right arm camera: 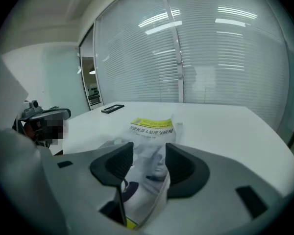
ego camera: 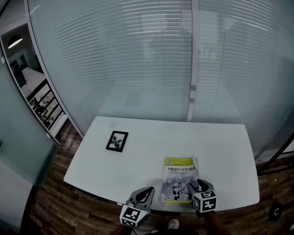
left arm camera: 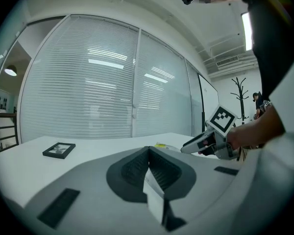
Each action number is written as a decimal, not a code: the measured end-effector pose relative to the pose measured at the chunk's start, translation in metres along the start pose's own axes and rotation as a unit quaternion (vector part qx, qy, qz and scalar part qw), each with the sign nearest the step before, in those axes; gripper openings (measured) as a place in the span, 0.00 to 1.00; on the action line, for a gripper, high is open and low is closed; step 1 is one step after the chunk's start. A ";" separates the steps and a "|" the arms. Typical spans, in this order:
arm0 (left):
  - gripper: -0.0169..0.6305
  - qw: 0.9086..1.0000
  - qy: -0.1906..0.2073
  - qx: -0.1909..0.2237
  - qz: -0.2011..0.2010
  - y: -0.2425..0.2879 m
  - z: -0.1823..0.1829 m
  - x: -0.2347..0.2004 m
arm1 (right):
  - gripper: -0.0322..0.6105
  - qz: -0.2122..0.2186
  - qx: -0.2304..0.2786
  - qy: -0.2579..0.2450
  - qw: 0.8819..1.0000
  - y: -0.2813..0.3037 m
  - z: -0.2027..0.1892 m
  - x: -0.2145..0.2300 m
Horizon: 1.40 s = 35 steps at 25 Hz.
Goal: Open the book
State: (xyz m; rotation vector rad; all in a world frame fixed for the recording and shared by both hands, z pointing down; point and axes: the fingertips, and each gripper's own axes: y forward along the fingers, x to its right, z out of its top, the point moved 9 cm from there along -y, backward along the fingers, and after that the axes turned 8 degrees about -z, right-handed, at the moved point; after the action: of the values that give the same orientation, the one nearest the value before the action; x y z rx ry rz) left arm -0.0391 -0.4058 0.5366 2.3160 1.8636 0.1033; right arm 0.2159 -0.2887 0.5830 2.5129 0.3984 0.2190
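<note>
Hovering at the front edge of the table [ego camera: 220, 146], my right gripper [right arm camera: 148, 161] had its jaws spread, with the book [right arm camera: 150, 129] lying flat beneath and between them, not pinched. My left gripper [left arm camera: 148, 164] was clenched on nothing, just left of the book. I judged the paperback light and floppy, its glossy cover slippery. The cover's free edge seemed the place to pinch, gently.

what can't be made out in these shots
Near right corner of the book: head view, behind the right gripper.
Photo in the frame: too small in every view.
Title print on the book: blurred in the right gripper view, tiny in the head view.
Underside of the table: head view, hidden by its top.
</note>
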 end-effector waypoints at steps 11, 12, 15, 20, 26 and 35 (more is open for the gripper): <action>0.04 1.000 -0.002 -0.030 0.009 0.030 -0.010 -0.006 | 0.44 0.043 -0.092 0.061 0.993 0.029 -0.011 0.023; 0.04 0.999 -0.004 -0.031 0.009 0.033 -0.010 -0.005 | 0.44 0.044 -0.100 0.069 0.992 0.030 -0.012 0.024; 0.04 0.999 -0.007 -0.032 0.010 0.043 -0.011 -0.004 | 0.42 0.036 -0.122 0.075 0.989 0.036 -0.012 0.026; 0.04 1.000 -0.004 -0.020 0.002 0.053 -0.016 -0.006 | 0.42 0.026 -0.135 0.083 0.987 0.041 -0.018 0.025; 0.04 0.999 0.008 -0.022 -0.024 0.048 -0.015 -0.020 | 0.32 0.007 -0.120 0.148 0.982 0.038 -0.020 0.030; 0.04 0.999 -0.016 -0.017 -0.034 0.024 -0.024 -0.040 | 0.18 -0.036 -0.078 0.193 0.977 0.026 -0.021 0.035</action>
State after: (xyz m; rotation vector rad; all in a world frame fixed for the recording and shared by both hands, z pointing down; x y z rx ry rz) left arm -0.0288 -0.4473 0.5665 2.2155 1.9088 0.0883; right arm 0.2496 -0.2871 0.6171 2.2926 0.6000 0.6875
